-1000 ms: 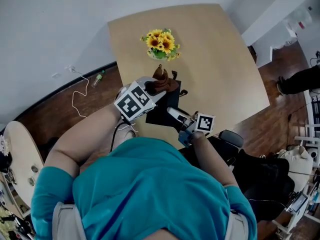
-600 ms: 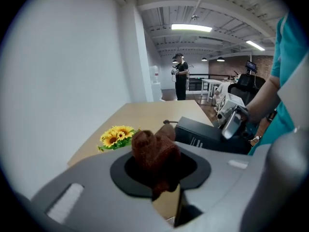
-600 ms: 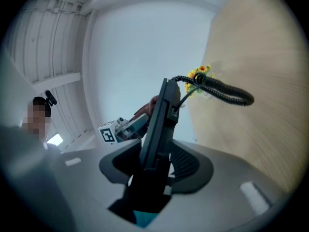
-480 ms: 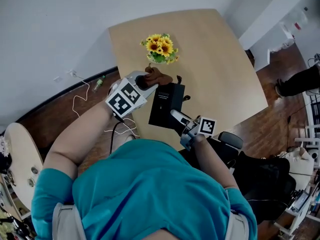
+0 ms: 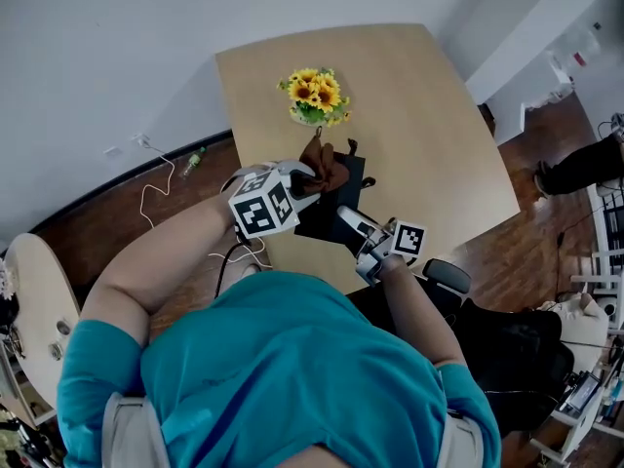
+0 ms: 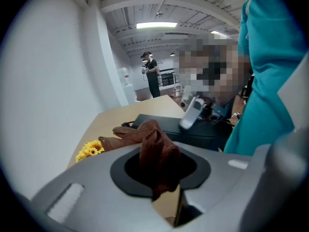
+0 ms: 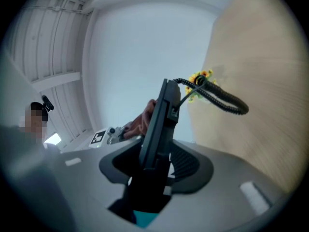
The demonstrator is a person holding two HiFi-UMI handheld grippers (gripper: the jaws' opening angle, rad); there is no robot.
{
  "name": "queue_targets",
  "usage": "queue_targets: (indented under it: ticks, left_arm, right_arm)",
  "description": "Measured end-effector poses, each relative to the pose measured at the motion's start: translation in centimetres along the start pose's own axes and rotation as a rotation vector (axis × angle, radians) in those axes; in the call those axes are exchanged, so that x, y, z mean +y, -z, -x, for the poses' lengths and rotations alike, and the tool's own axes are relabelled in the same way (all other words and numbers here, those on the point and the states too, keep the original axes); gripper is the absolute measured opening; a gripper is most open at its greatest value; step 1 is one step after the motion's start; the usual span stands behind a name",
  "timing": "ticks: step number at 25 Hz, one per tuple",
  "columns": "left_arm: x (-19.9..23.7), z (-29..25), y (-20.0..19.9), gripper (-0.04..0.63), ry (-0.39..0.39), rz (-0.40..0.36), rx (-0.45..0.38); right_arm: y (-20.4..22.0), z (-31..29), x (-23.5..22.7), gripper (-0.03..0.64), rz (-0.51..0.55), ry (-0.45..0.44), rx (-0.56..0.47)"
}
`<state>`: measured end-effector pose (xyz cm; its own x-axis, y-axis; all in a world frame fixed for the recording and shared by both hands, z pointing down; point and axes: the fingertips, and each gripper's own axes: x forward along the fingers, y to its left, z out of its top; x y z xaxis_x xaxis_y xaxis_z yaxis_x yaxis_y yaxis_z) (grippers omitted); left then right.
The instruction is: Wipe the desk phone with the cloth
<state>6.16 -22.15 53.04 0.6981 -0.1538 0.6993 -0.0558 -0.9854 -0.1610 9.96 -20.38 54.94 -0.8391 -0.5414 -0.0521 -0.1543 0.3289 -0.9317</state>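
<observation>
Pale wood makes up the surface (image 5: 419, 115), which stands against a white wall over a dark wooden floor (image 5: 180, 188).

At its near edge, the left tongs (image 5: 310, 178) are clamped on a brown cloth (image 5: 322, 172). The left gripper view shows the jaws closed down to the width of the bunched fabric, and the cloth's free end flops forward from them. The right tongs (image 5: 343, 220) grip the black desk phone (image 5: 341, 191) by its near edge. Seen edge-on in the right gripper view, the phone is a thin dark slab filling the narrow gap between the jaws.

From the head view the cloth overlaps the phone's far-left corner, but no view shows whether it presses there. Only the right gripper view shows the coiled cord (image 7: 217, 96), which arcs away from the phone's far end. Only the left gripper view shows a person (image 6: 152, 79) standing far off under ceiling lights, with the right tongs' pale body poised above the phone.

Each pair of tongs carries 1 marker cube (image 5: 263, 206) printed with black-and-white squares.

Beyond the phone, a bunch of sunflowers (image 5: 314, 96) sits on the surface. A white cable (image 5: 156, 198) trails on the floor.
</observation>
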Motion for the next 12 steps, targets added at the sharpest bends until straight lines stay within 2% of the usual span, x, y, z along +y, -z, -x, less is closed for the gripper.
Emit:
queue_targets:
  ticks: [6,12]
  left_arm:
    - [-7.5,-0.1,0.4,0.098,0.162,-0.031,0.013]
    - [-10.5,1.8,1.3,0.098,0.29,0.001,0.027]
  right_arm:
    - [-1.3,1.2,-0.9,0.186,0.011,0.029,-0.041]
    - [-1.5,1.2,-0.5,0.184,0.024,0.005,-0.06]
